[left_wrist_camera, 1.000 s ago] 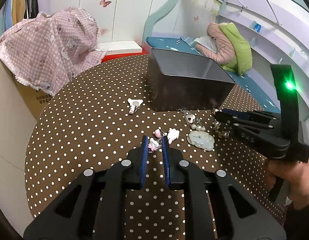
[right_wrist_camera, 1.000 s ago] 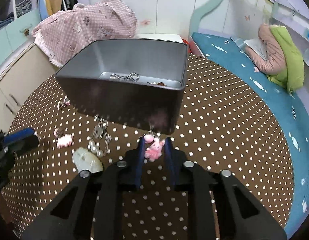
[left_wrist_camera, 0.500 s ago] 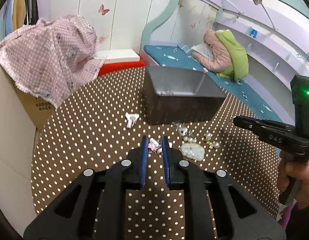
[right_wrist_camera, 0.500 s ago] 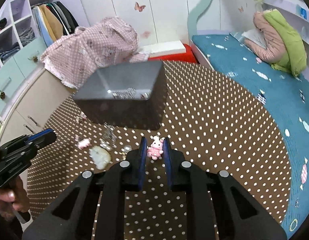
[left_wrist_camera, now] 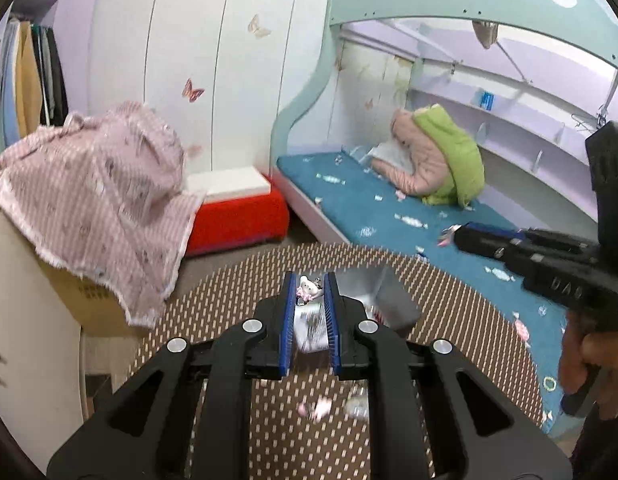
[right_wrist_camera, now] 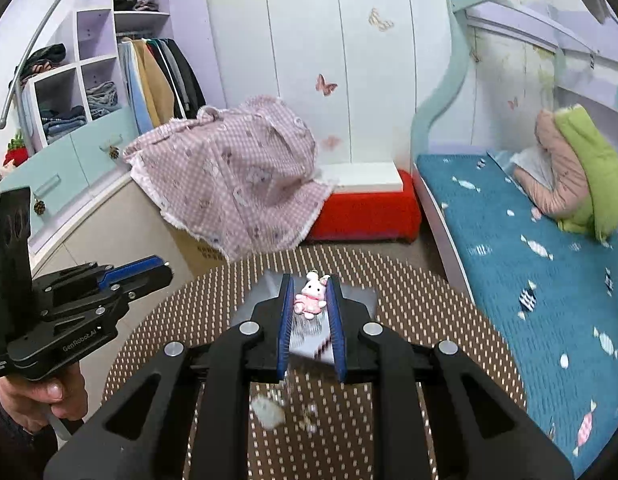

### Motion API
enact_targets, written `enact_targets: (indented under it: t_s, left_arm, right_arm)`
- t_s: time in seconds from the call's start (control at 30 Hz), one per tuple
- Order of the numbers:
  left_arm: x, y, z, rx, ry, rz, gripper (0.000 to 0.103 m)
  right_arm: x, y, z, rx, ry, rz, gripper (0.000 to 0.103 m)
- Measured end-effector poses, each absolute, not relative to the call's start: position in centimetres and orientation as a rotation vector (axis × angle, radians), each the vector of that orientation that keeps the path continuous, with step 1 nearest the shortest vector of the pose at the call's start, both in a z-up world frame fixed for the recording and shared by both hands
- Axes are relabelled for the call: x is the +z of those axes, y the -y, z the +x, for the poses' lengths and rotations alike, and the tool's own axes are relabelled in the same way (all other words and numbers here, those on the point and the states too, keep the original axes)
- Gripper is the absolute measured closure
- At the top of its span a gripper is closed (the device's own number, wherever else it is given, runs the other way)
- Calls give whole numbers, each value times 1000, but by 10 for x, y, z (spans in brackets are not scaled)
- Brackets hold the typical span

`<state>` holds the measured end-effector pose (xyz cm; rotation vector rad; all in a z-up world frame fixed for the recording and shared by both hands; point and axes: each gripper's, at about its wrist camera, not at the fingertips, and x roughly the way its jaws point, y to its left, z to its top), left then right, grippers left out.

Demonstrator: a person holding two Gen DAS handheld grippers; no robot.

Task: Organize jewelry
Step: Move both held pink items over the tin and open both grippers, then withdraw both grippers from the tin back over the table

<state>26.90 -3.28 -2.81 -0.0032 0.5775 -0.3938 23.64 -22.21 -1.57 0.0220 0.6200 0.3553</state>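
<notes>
Pink bunny charm (right_wrist_camera: 310,296), a small plastic rabbit in a pink dress with a metal loop on top, sits pinched between the blue-padded fingers of the right gripper (right_wrist_camera: 311,300), high above the round table with a brown white-dotted cloth (right_wrist_camera: 429,320). In the left wrist view, the left gripper (left_wrist_camera: 310,300) pinches a similar small white and pink animal charm (left_wrist_camera: 307,289) between its own blue pads, near the tips. Both tools are nearly pressed together, with only the charms between the jaws. Below them stands the open grey metal box (left_wrist_camera: 393,300), blurred, and in it something shiny that I cannot make out. On the cloth near the box lie a pale green stone pendant (right_wrist_camera: 267,412) and a few other small pieces, too blurred to tell. A hand (right_wrist_camera: 37,396) grips the left tool's handle.
</notes>
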Motion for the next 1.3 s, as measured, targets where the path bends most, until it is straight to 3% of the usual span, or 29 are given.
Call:
enact_targets:
  t_s: [0.2,0.6,0.63,0.67,0.7,0.77,0.8,0.83,0.9,1.3]
  left_arm:
    - [-15,50,306,-424,-590,-43,89]
    - [-58,74,357,-412,-733,-35,87]
    - [-63,72,357,-407,-745,-39,83]
    - [-66,70,358,-398,-755,-45,65]
    - [-68,68,358,-375,-753,-52,41]
    - [-68,60,354,-336,-728,-66,18]
    - [-66,58,352,-329,-720,-70,16]
    - [-65,55,351,-321,-716,-71,15]
    - [-62,50,347,-290,-698,-73,10]
    - [-32,26,302,-159,-564,-69,5]
  right_arm:
    - [-27,215,266,349,-658,7,88]
    - [-71,208,304,347,-795,17,87]
    - [-75,208,306,344,-807,18,87]
    - [-78,209,306,339,-813,17,87]
    - [-79,210,307,334,-819,17,84]
    - [-82,212,306,322,-824,18,74]
    - [-81,213,306,316,-820,20,57]
    - [-81,215,303,299,-806,21,28]
    - [-77,218,299,270,-770,21,8]
    - [-57,229,283,207,-692,69,8]
